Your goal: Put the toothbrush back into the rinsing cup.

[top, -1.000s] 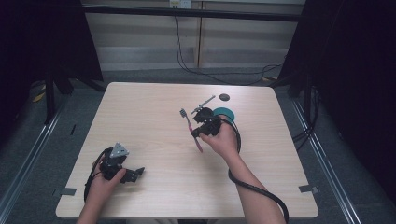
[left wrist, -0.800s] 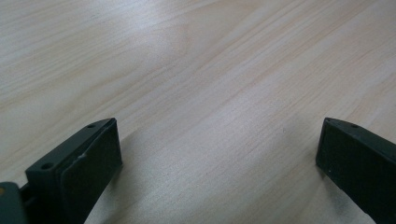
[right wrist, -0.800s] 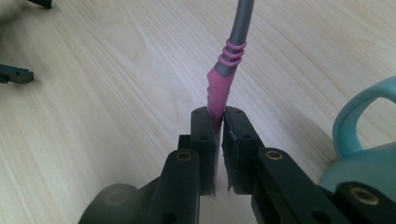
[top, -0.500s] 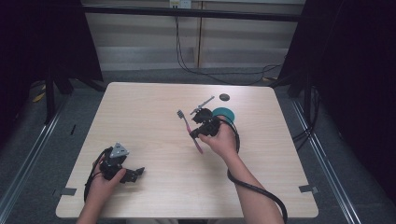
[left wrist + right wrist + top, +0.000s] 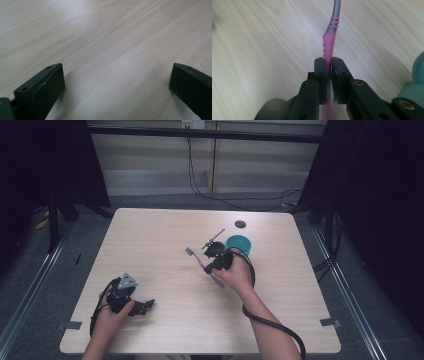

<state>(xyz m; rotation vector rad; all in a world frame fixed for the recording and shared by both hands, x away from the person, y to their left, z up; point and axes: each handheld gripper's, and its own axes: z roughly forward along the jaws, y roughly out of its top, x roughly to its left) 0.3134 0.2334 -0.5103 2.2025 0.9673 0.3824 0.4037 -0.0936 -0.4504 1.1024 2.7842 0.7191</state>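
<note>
A pink and grey toothbrush (image 5: 202,264) hangs just above the middle of the table, bristle end toward the far left. My right gripper (image 5: 216,264) is shut on its pink handle (image 5: 328,50), the two pads pinching it from both sides. A teal cup (image 5: 239,243) stands just behind that gripper, and its rim (image 5: 415,75) edges into the right gripper view. My left gripper (image 5: 142,307) rests near the table's front left corner, held by a hand. Its jaws stand wide apart over bare wood, with one pad (image 5: 48,86) at the left and nothing between them.
A small dark round disc (image 5: 240,224) lies on the table behind the cup. The wooden table (image 5: 165,230) is bare at the back left. A cable (image 5: 272,327) trails from the right gripper along the forearm toward the front edge.
The right gripper has shifted slightly with the toothbrush in it, tilting the bristle end a little. The left gripper has stayed where it was.
</note>
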